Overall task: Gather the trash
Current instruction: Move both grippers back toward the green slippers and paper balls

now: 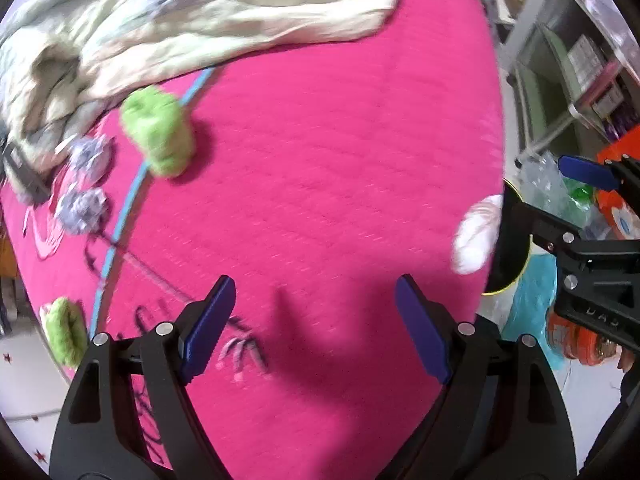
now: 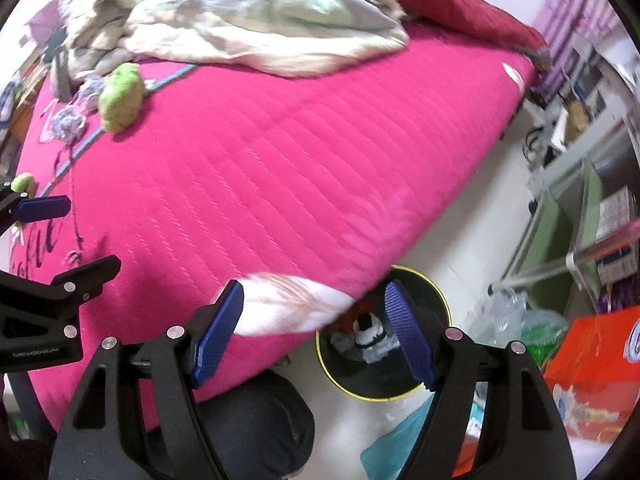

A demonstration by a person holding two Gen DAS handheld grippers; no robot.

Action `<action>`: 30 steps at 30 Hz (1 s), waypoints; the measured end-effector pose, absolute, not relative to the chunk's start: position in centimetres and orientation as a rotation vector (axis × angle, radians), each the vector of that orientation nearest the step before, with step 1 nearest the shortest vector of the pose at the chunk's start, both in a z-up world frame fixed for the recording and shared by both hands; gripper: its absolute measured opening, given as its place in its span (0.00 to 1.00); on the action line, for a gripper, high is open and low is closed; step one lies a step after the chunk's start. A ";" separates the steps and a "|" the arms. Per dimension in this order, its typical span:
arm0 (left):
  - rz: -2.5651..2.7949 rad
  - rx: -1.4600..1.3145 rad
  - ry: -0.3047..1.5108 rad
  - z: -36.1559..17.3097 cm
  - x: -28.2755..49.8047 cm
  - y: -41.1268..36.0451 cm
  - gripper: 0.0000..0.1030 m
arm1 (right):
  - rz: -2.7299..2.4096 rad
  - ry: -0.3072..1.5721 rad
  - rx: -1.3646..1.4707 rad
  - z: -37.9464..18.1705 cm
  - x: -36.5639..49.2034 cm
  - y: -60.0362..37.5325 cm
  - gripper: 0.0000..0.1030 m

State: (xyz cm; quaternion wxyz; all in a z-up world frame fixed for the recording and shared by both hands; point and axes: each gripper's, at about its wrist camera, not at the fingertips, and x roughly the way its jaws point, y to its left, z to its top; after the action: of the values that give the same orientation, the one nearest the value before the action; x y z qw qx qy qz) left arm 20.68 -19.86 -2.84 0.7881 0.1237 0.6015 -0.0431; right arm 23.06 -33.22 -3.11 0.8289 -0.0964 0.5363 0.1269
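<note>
- Right wrist view: the right gripper (image 2: 314, 332) hangs over the bed's near corner with its blue fingers (image 2: 218, 332) spread apart and nothing between them; a blurred white wad (image 2: 292, 308) shows just ahead of them at the edge of the pink bed cover (image 2: 280, 160)
- On the floor beside that corner stands a black bin (image 2: 440, 320) with a yellow rim; inside lie crumpled white and dark scraps, too blurred to name
- Right of the bin sit a clear plastic bag (image 2: 504, 312) and an orange box (image 2: 592, 352)
- Left wrist view: the left gripper (image 1: 316, 328) is above the cover, fingers apart and empty
- Still on the bed, well apart from the bin: two green wads (image 1: 158, 132), two grey paper balls (image 1: 82, 208), near a pale rumpled blanket (image 1: 200, 20)
</note>
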 end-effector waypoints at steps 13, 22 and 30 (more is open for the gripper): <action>0.011 0.150 1.288 -1.3 18.4 -12.3 0.78 | 0.418 1.121 -0.340 -2.3 23.3 -24.4 0.68; 0.097 0.084 1.284 -1.0 17.3 -7.0 0.79 | 0.508 1.098 -0.398 -1.9 23.1 -18.8 0.68; 0.185 0.039 1.264 -0.9 16.4 -2.5 0.81 | 0.590 1.077 -0.448 -1.6 23.0 -13.6 0.68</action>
State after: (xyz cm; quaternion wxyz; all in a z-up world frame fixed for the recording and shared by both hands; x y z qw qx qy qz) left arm 16.37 -2.50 -0.85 0.8027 0.0180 0.5898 0.0864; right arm 23.00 -13.56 -1.61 0.7940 -0.2083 0.5008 0.2745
